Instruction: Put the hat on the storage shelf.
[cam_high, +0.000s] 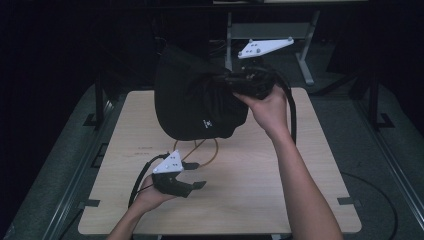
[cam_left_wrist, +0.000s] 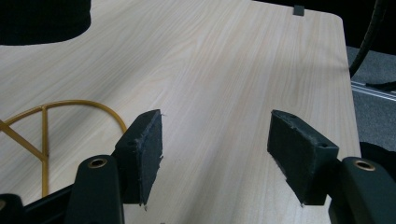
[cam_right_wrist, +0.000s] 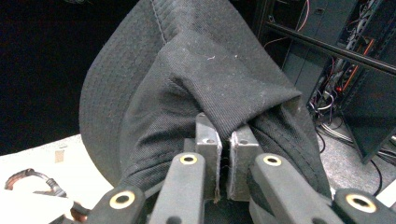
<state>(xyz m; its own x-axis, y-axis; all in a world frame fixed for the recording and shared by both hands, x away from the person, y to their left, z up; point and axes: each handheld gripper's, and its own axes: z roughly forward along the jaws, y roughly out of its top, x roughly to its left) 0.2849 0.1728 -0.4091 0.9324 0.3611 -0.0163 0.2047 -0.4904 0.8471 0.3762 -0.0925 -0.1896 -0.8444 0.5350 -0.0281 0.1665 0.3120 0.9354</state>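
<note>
A black fabric hat (cam_high: 197, 100) hangs above the far side of the wooden table (cam_high: 250, 190), held up by my right gripper (cam_high: 235, 80). In the right gripper view its jaws are shut on a fold of the hat (cam_right_wrist: 210, 88); the right gripper (cam_right_wrist: 225, 140) pinches the cloth tightly. A thin gold wire stand (cam_high: 200, 150) lies on the table below the hat, also visible as the gold wire stand (cam_left_wrist: 44, 126). My left gripper (cam_high: 197, 174) rests low near the table's front left, open, and the left gripper (cam_left_wrist: 215, 144) has nothing between its jaws.
A metal frame with grey legs (cam_high: 305, 55) stands beyond the table's far edge. Dark floor and rails surround the table. Cables and equipment racks (cam_right_wrist: 345, 65) sit behind the hat in the right gripper view.
</note>
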